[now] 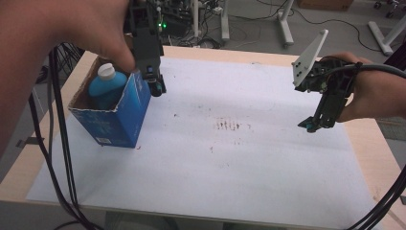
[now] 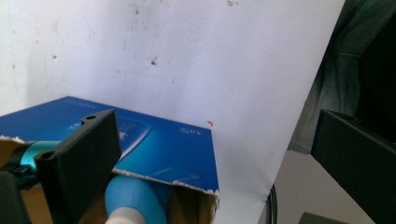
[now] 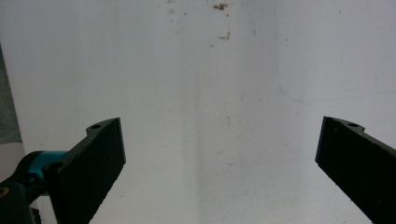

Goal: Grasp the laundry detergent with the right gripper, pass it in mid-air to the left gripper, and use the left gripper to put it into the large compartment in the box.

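Note:
An open blue carton (image 1: 122, 114) stands at the left of the white sheet, and a blue bottle with a white cap (image 1: 104, 85) sits upright inside it. My left gripper (image 1: 155, 87) hangs just over the carton's right rim, jaws pointing down. In the left gripper view its jaws (image 2: 215, 122) stand wide apart and open, with nothing between them; the carton's blue side (image 2: 161, 149) and the bottle's shoulder (image 2: 135, 199) lie below. My right gripper (image 1: 312, 125) hovers over the sheet at the right, open and empty (image 3: 219, 127).
A white sheet (image 1: 249, 167) covers most of the wooden table (image 1: 368, 139) and has brown stains (image 1: 227, 125) near its middle. Black cables (image 1: 60, 143) hang off the left edge. Stands and wires crowd the floor behind the table.

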A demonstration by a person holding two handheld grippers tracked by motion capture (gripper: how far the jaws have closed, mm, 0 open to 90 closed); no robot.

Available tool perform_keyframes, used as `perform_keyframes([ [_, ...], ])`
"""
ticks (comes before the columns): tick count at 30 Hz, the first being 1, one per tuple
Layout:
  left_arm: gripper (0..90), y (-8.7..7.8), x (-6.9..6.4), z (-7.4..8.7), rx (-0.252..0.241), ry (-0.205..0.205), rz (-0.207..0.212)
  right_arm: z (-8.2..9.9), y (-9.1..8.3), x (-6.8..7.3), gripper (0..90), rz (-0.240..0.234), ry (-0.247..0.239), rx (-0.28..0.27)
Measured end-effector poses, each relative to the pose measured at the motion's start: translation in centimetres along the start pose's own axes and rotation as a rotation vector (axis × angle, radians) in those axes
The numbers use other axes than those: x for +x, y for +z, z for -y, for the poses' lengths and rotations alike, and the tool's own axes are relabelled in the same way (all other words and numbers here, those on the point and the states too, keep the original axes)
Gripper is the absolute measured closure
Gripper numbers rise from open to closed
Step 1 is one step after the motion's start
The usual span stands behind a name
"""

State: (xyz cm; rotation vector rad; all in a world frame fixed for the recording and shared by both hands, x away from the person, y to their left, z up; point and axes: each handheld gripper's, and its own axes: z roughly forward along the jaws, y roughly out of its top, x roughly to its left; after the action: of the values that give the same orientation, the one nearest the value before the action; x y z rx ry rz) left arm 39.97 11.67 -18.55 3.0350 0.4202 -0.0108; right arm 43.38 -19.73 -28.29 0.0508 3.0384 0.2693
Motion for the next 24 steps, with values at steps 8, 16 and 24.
perform_keyframes([
  [8,1.6,0.2,0.0,-0.7,0.004,0.022,0.008,0.5,1.3,-0.2,0.6,-0.018,0.005,0.026],
  [16,1.6,0.2,0.0,-1.2,0.002,0.033,0.008,0.6,1.4,-0.2,0.6,-0.014,0.003,0.035],
  [24,1.6,0.1,0.0,-1.5,-0.002,0.039,0.009,0.8,1.5,-0.2,0.6,-0.017,0.01,0.037],
])
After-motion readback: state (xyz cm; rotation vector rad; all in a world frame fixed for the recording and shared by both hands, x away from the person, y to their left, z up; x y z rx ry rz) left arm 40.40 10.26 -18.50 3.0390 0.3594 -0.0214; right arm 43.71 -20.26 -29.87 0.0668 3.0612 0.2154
